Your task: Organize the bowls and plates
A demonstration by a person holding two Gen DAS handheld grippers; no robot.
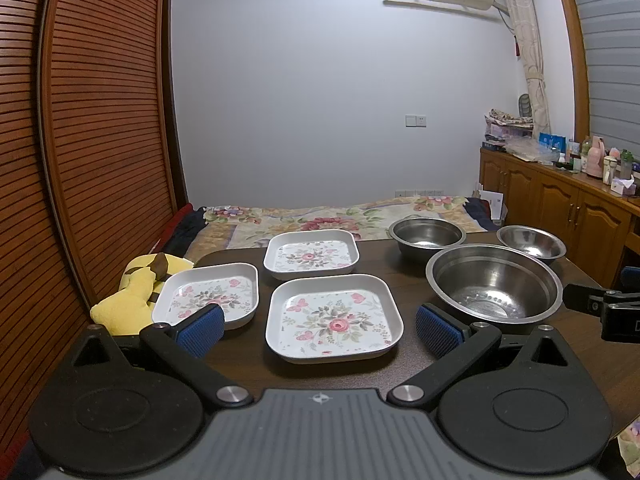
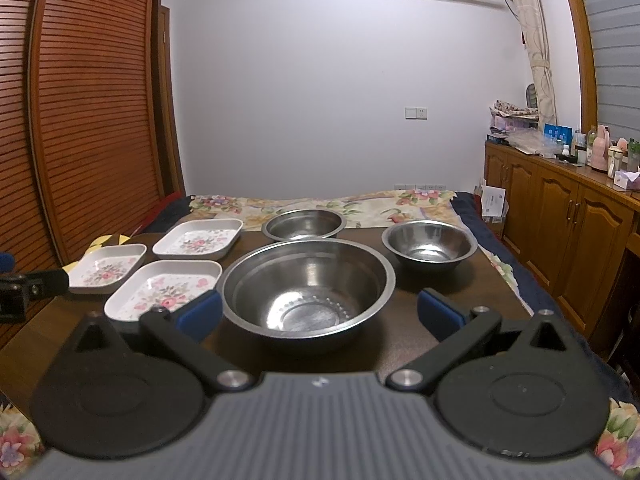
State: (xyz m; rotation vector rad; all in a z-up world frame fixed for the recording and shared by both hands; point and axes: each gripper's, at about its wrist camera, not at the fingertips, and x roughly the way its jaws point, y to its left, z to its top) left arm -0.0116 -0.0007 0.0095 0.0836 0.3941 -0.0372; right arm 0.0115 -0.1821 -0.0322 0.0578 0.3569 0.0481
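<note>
bedroom setup, dark wood table (image 1: 400, 372) by the bed. nothing's getting stacked yet: we're looking at three square floral plates (image 1: 334, 317) lying separate on the left and three shiny steel bowls (image 2: 307, 288) on the right. left gripper (image 1: 319, 327) and right gripper (image 2: 318, 311) are both hovering spread wide, holding nothing.

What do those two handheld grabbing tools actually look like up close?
The left gripper and the right gripper look alike: a ribbed grey body bearing a small star-like mark, two round black discs, and black linkage arms joined by silver pivot pins. Each arm ends in a blue textured pad. No cables, sleeves or hands are visible.
</note>
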